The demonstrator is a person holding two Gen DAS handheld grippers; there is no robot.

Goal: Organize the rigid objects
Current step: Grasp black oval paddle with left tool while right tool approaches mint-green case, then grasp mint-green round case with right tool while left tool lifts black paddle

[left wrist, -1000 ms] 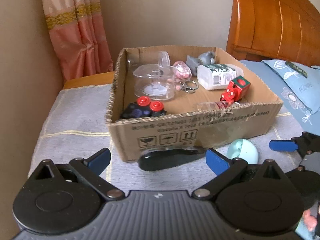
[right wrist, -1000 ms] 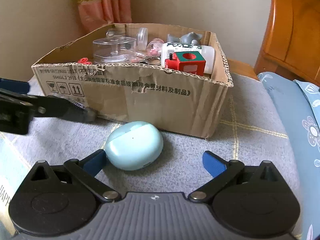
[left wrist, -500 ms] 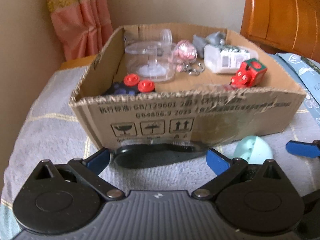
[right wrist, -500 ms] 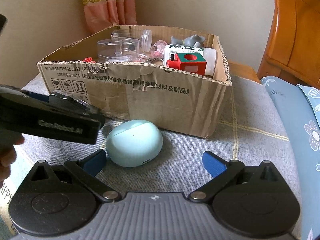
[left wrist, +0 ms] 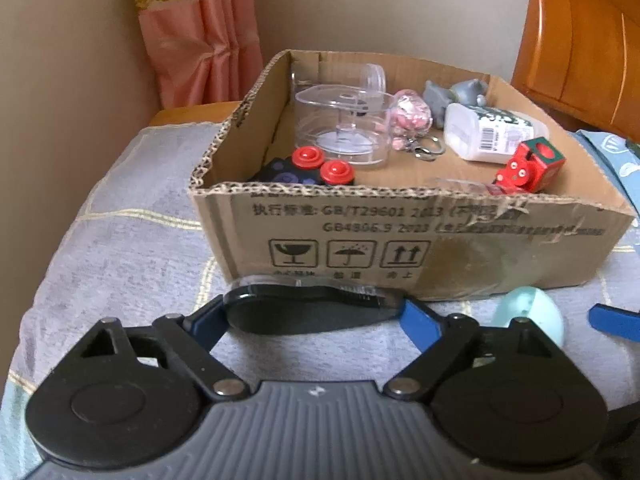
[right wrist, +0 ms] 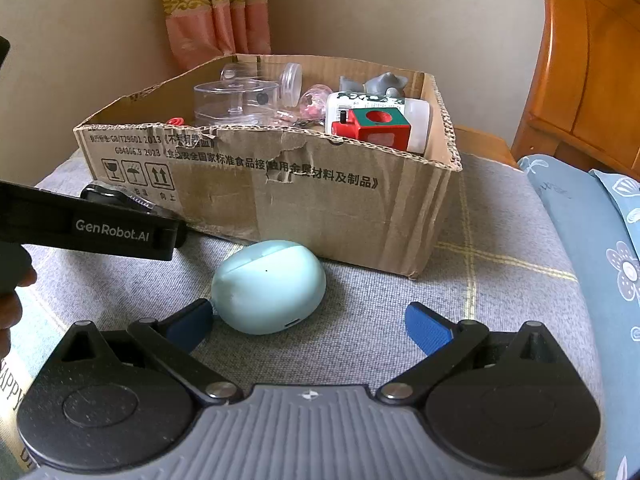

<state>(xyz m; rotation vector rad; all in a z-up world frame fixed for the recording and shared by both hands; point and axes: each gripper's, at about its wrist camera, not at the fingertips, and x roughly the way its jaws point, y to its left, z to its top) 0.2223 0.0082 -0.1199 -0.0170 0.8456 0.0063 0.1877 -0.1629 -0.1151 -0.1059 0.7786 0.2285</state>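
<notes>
A: Left gripper (left wrist: 310, 316), state?
B: Jaws closing, not yet clamped. The black oval case (left wrist: 308, 310) with a clear lid lies between the blue fingertips (left wrist: 418, 318), flat on the grey cloth (left wrist: 120, 264), just at the near wall of the cardboard box (left wrist: 400, 236). The pads stand at its two ends; firm contact can't be confirmed.
A: Right gripper (right wrist: 308, 324)?
B: Jaws spread wide, nothing between the pads. The pale blue earbud case (right wrist: 268, 286) rests on the cloth just ahead of its left finger, near the box front, apart from the right finger.
A: Box contents?
B: Clear plastic container (left wrist: 344, 128) far left, black piece with red knobs (left wrist: 306, 168) near left, pink keychain (left wrist: 412, 118), white bottle (left wrist: 488, 136) lying on its side, grey figure (left wrist: 456, 94) at the far wall, red toy train (left wrist: 528, 166) near right.
</notes>
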